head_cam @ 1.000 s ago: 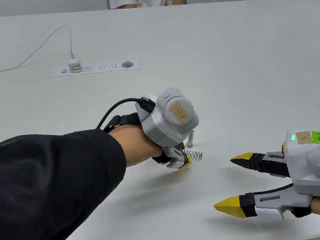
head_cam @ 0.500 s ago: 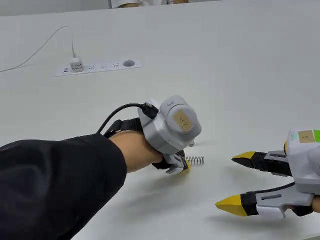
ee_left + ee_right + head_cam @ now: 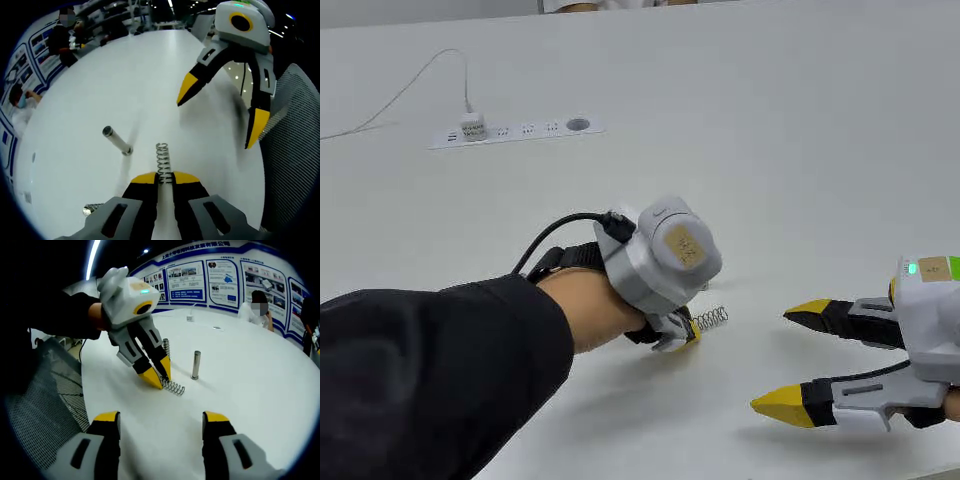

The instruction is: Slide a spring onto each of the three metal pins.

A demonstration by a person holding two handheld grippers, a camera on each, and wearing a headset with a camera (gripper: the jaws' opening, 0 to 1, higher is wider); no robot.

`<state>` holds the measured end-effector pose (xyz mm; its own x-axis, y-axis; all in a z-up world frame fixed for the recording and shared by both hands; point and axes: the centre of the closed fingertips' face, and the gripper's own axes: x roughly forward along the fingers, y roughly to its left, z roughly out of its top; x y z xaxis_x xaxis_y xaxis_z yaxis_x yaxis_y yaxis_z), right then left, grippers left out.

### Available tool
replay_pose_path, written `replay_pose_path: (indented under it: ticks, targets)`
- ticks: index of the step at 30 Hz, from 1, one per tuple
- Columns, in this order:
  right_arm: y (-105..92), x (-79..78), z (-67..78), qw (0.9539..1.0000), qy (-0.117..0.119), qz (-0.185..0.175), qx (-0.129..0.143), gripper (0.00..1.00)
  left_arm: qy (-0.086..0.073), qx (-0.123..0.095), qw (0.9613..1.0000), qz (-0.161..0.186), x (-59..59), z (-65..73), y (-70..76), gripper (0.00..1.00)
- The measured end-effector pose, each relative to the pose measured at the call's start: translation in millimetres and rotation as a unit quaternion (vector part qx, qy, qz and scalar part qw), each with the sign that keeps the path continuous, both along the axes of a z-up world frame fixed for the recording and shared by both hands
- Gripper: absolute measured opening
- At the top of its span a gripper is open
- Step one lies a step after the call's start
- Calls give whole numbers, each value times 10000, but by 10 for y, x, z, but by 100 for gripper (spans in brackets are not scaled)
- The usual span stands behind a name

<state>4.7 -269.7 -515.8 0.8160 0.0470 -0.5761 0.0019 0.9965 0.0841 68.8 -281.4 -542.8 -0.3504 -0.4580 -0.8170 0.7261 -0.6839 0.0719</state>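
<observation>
Spring [image 3: 711,318] pinched by one end between the nearly closed fingers of the left gripper [image 3: 688,330], free end jutting forward, low over the counter [image 3: 770,150]. Held so, probably, to leave the open coil clear for threading over the upright pin [image 3: 116,140] just beside it. Right gripper [image 3: 770,362] spread wide, gripping nothing, parked near as if ready to steady. Smooth white counter, power strip [image 3: 515,131] toward the far side; poster-lined wall [image 3: 225,275] beyond.
</observation>
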Motion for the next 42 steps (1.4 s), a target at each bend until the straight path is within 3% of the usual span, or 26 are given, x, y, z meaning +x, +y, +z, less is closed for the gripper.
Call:
replay_pose_path:
  ticks: [15, 19, 26, 42]
  targets:
    - [35, 95, 98, 9997, -34, 180, -172, 50, 145, 60, 9993, -340, -138, 126, 175, 10]
    - [46, 113, 95, 9984, 59, 364, -422, 41, 157, 82, 9985, -509, -183, 157, 233, 10]
    - [90, 161, 101, 9967, 121, 586, -545, 33, 164, 108, 9968, -775, -275, 190, 332, 10]
    - [288, 220, 57, 9911, 327, 1160, -568, 20, 169, 137, 9924, -1208, -415, 276, 480, 10]
